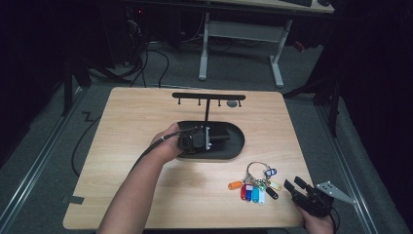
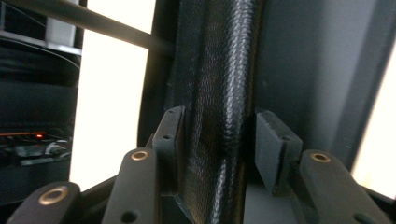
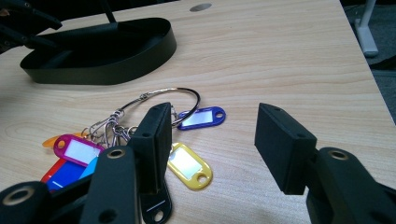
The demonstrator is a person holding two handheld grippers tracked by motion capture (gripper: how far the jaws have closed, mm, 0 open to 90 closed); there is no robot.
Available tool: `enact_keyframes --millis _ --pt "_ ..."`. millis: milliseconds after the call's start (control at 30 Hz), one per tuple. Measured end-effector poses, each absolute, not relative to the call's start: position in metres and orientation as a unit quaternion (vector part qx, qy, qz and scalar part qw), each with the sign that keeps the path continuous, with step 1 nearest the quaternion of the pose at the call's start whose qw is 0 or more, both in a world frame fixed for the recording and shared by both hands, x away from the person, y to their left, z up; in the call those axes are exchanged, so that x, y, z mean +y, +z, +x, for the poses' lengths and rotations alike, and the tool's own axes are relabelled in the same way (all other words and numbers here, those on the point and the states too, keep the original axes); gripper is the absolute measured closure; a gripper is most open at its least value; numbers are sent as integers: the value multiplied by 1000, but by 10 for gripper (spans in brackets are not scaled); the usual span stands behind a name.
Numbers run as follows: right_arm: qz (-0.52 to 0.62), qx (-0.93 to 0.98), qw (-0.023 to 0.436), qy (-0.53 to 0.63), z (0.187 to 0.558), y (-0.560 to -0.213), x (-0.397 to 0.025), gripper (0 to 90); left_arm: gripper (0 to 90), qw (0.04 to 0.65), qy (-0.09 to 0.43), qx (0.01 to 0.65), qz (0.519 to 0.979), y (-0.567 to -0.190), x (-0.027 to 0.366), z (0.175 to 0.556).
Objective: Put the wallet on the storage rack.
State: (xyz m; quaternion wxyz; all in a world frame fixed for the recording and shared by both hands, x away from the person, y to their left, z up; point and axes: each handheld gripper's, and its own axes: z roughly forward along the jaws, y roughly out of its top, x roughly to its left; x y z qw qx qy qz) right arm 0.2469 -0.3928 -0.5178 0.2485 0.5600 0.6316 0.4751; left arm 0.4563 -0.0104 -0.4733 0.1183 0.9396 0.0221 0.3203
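Note:
A black tray (image 1: 237, 146) with an upright T-shaped hook rack (image 1: 208, 96) stands mid-table. My left gripper (image 1: 210, 138) reaches into the tray, and its jaws press both sides of a black textured case (image 2: 219, 93). A metal ring of coloured key tags (image 1: 255, 185) lies on the wood near the front right. My right gripper (image 1: 293, 184) hovers just right of the tags, low over the table, open and holding nothing. In the right gripper view the key tags (image 3: 189, 165) lie under and left of that gripper (image 3: 212, 126), with the tray (image 3: 116, 65) beyond.
A small grey disc (image 1: 232, 103) is set in the tabletop behind the rack, also visible as the disc (image 3: 201, 7). Bare wood runs along the table's left side and front. A white-legged desk (image 1: 241, 34) stands on the floor beyond the table.

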Motion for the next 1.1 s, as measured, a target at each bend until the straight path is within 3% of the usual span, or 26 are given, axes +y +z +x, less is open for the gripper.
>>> enact_keyframes --millis 567,1100 --pt "557 637 253 470 247 -517 -391 468 554 215 282 75 932 -446 19 417" --pt "555 642 251 465 247 -518 -389 468 511 284 243 145 916 -467 62 375"
